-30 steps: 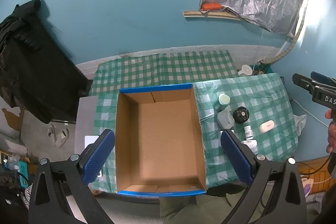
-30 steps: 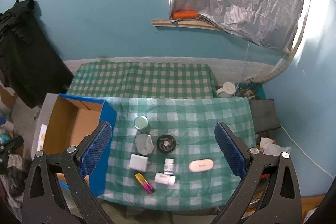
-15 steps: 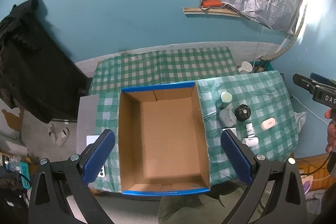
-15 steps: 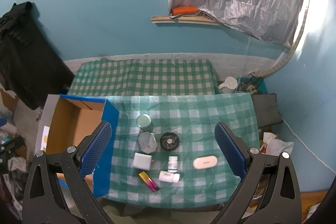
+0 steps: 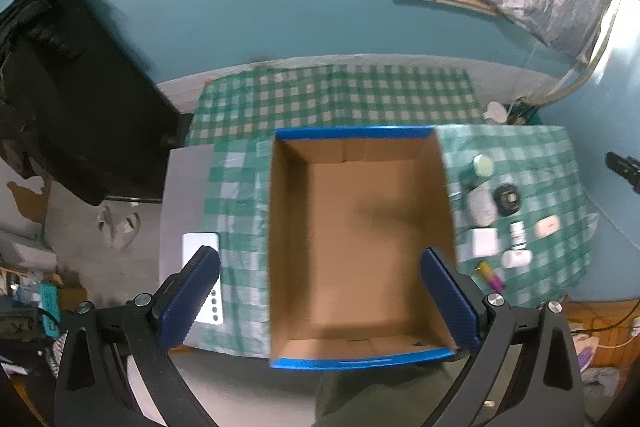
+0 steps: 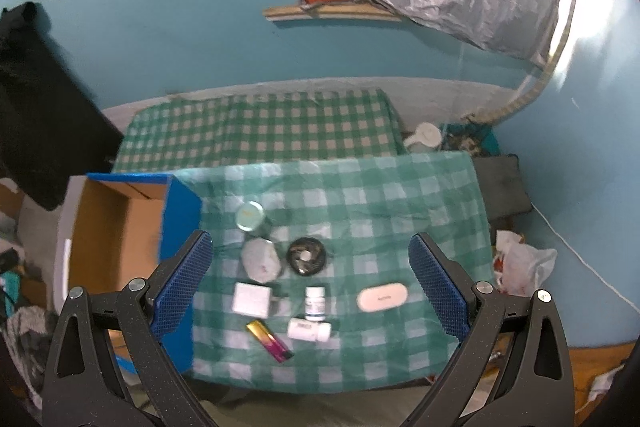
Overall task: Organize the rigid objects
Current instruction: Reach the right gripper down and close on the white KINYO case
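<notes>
left wrist view
left gripper (image 5: 320, 299): fingers spread wide, holding nothing, up above the box
cardboard box (image 5: 360, 353): open top, blue rim, nothing visible inside, sits on the left part of the table
table (image 5: 236, 223): green-white check cloth; grey board with a white panel at its left edge
items: cluster right of the box, apart from it, a bit blurred
round jar (image 5: 482, 166): farthest of the cluster
grey lump (image 5: 480, 205): just nearer than the jar
black disc (image 5: 508, 199): just right of the grey lump
white square box (image 5: 485, 242): near the box's right wall
white oval case (image 5: 548, 226): rightmost
small bottle (image 5: 517, 233): upright, between square box and oval case
lying bottle (image 5: 516, 259): on its side, nearer than the upright one
yellow-pink stick (image 5: 491, 273): nearest of the cluster
right gripper (image 5: 622, 169): only a dark tip at the far right edge

right wrist view
right gripper (image 6: 310, 287): fingers wide apart, nothing between them, high over the item cluster
cardboard box (image 6: 180, 219): left of the cluster, blue outer wall facing it
round jar (image 6: 250, 215): far left of the cluster
grey lump (image 6: 262, 261): beside black disc (image 6: 306, 255)
white square box (image 6: 252, 299): nearer than the lump
small bottle (image 6: 315, 303): upright, mid cluster
lying bottle (image 6: 309, 330): just nearer than the upright one
yellow-pink stick (image 6: 268, 339): left of the lying bottle
white oval case (image 6: 382, 297): right, apart from the rest
white jug (image 6: 426, 138): on the floor beyond the table's far right corner
</notes>
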{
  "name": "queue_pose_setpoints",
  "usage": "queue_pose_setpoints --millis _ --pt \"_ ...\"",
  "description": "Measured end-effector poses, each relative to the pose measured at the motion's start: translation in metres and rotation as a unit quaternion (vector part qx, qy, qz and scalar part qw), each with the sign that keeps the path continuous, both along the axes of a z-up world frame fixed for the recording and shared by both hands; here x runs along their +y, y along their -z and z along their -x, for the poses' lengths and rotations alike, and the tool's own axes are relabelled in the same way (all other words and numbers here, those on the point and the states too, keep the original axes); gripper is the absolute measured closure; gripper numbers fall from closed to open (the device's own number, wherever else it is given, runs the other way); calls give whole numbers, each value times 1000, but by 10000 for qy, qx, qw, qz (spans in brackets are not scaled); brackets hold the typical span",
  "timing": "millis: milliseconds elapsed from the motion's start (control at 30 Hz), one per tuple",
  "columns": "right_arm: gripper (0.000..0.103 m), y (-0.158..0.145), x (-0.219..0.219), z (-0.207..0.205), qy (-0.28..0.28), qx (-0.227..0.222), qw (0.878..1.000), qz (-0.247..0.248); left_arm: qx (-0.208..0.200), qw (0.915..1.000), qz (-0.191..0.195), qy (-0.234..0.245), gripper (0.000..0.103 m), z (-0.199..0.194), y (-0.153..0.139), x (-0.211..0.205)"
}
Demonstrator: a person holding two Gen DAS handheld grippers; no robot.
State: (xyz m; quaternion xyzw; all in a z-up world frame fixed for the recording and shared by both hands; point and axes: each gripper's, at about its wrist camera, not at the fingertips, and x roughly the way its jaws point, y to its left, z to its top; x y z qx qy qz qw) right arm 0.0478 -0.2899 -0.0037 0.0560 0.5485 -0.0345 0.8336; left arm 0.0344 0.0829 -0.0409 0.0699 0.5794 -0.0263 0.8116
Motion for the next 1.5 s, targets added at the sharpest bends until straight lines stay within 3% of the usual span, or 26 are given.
queue_pose_setpoints --millis 467,567,867,1133,1200,1267,1333,1500 --pt "4 94 -45 1 706 760 9944 -223 726 9968 -315 -61 2 -6 82 47" --pt "4 120 -57 3 963 999 9896 -368 948 9944 -462 -17 2 -3 106 55" --pt "4 171 -95 10 1685 1570 9716 -548 1367 9900 -332 -130 2 7 155 66" --pt "14 218 -115 21 2472 2191 9401 -846 1604 9865 -130 -317 31 13 180 69" --pt "14 226 -118 22 2620 2286 9337 -854 1565 9871 -113 -301 32 14 181 68" --pt "15 231 -121 22 2781 2292 9289 -859 1545 9874 -120 -324 32 15 183 69" --pt "16 234 -123 22 2853 2302 9261 -888 1596 9864 -86 -373 44 16 185 71" --pt "27 250 -128 21 2959 2407 9195 -947 1647 9855 37 -411 62 15 191 77"
